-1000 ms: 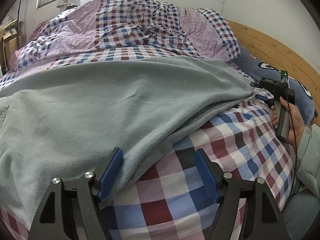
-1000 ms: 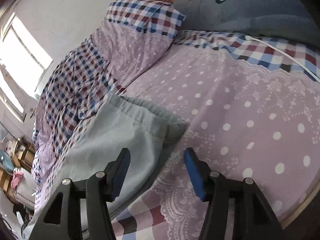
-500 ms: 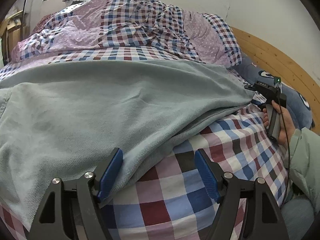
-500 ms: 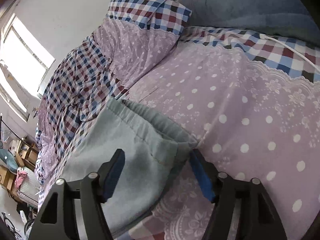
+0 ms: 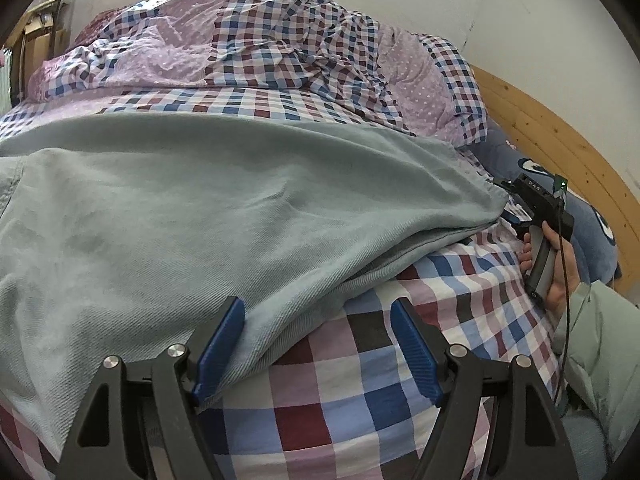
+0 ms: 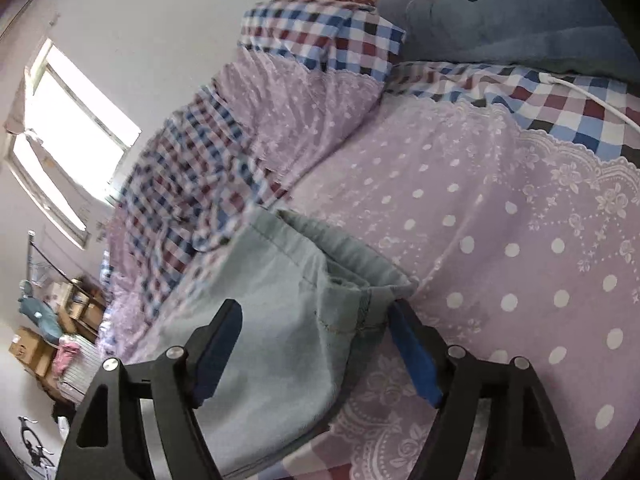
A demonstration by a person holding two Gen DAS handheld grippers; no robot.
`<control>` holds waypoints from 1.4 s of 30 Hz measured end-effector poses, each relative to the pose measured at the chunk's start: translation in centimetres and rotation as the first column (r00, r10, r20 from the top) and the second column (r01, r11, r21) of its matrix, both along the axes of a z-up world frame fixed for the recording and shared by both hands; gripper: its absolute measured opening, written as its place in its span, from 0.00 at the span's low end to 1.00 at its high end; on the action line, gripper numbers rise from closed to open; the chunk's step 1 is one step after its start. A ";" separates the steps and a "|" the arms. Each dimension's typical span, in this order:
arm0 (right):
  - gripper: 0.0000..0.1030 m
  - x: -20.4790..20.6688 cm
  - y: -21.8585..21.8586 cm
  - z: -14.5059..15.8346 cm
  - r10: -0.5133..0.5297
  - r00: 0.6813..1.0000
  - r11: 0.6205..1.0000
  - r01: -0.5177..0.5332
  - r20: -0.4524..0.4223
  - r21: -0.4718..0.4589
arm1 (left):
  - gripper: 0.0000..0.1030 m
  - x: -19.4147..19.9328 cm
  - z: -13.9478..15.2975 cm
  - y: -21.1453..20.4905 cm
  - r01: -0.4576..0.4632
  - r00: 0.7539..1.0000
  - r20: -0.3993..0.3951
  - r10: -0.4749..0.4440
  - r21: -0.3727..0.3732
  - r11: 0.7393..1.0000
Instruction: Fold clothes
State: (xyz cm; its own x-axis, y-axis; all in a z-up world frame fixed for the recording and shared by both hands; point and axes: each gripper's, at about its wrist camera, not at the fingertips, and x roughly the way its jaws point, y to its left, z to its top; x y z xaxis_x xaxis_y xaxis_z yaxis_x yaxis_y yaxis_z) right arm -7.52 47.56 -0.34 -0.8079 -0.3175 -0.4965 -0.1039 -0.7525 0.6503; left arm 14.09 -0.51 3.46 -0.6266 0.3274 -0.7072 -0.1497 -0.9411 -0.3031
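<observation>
Well, garment (image 5: 224, 216) edge btwn spread left tool (image 5: 318, 344); right tool (image 6: 316, 344) opening over hem, far end cut off.

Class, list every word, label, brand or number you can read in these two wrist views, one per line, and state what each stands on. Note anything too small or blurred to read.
"DAS": small pale letters on the top of the right gripper's black body, seen from the left wrist view; tiny, so the reading is uncertain.
Blue pillow: only a white and dark cartoon print, no readable words.
Pale blue-green garment: no label or text visible.
</observation>
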 end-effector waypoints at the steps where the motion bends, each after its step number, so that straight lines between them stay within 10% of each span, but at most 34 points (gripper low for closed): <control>1: 0.78 0.0 0.1 -0.1 0.004 1.000 1.000 -0.004 -0.007 -0.023 | 0.77 0.0 0.0 0.0 -0.002 1.000 0.002 0.002 0.005 1.000; 17: 0.78 -0.1 1.5 -1.1 0.032 0.998 0.976 -0.043 -0.054 -0.213 | 0.77 0.0 0.1 -0.3 -0.022 1.000 0.008 0.021 0.038 0.999; 24: 0.78 -0.8 -0.8 0.3 0.007 0.998 0.999 -0.009 0.058 0.039 | 0.77 0.0 0.1 -0.3 -0.025 1.000 0.011 0.024 0.045 0.999; 30: 0.77 -1.8 -3.1 0.4 -0.034 0.981 0.946 -0.029 0.190 0.322 | 0.77 0.0 0.2 -0.4 -0.025 1.000 0.013 0.024 0.045 0.999; 42: 0.74 -2.2 -2.3 -0.7 0.040 0.985 0.978 -0.073 0.167 0.195 | 0.77 0.0 0.4 -0.7 -0.034 0.999 0.020 0.032 0.075 0.997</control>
State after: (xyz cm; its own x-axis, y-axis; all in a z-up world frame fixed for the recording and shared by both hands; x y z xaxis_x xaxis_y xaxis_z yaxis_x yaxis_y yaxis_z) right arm -9.68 45.25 -1.06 -0.6954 -0.2415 -0.6769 -0.1492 -0.8728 0.4647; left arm 14.11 -1.21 3.82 -0.6252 0.3591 -0.6929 -0.1126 -0.9201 -0.3753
